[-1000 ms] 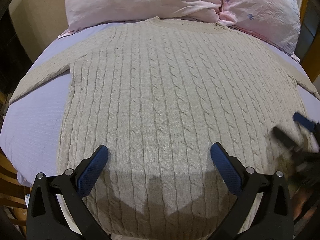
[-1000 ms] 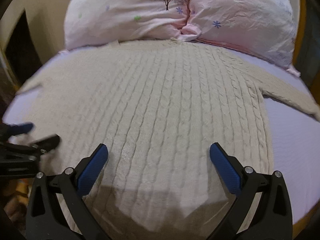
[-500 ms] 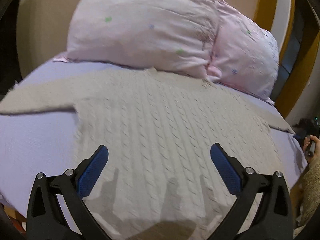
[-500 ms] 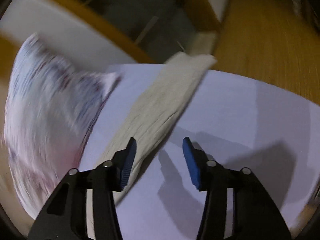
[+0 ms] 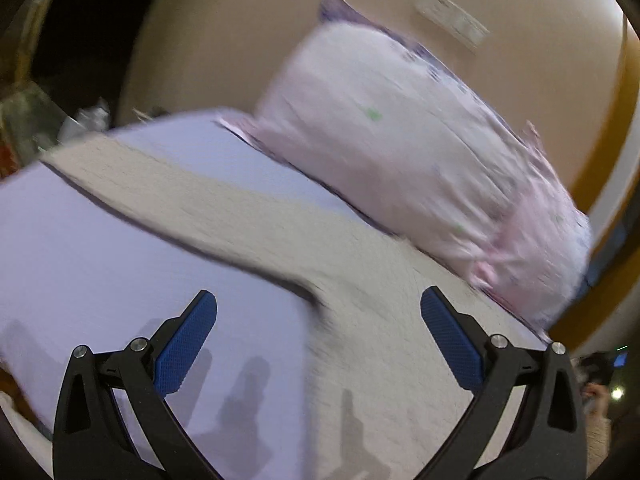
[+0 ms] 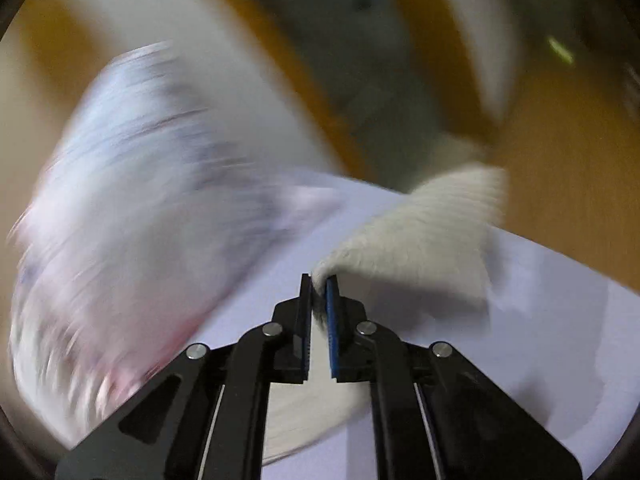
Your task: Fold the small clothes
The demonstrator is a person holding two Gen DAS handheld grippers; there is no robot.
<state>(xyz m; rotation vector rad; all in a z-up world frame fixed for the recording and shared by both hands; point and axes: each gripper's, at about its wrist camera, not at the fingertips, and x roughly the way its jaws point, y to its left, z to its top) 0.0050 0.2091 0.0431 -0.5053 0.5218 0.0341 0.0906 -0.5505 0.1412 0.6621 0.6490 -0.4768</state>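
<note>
Our right gripper [image 6: 319, 292] pinches the sleeve [image 6: 416, 236], lifting its cuff end above the sheet [image 6: 540, 320]. We see a blurred pillow [image 6: 132, 216] to the left.

The bed [image 5: 100, 248] is covered by a pale lilac sheet, bare ahead of the left-hand jaw in the left wrist view and also to the right of the jaws in the right wrist view. A cream knitted sweater [image 5: 360, 292] lies flat on it, its body spreading ahead of and beneath the right-hand jaw in the left wrist view, with one sleeve [image 5: 160, 188] stretching away to the far left beyond the jaws. Past the sweater, ahead and to the right of those jaws, pink printed pillows [image 5: 400, 148] rest on the sheet, much blurred in both views.
</note>
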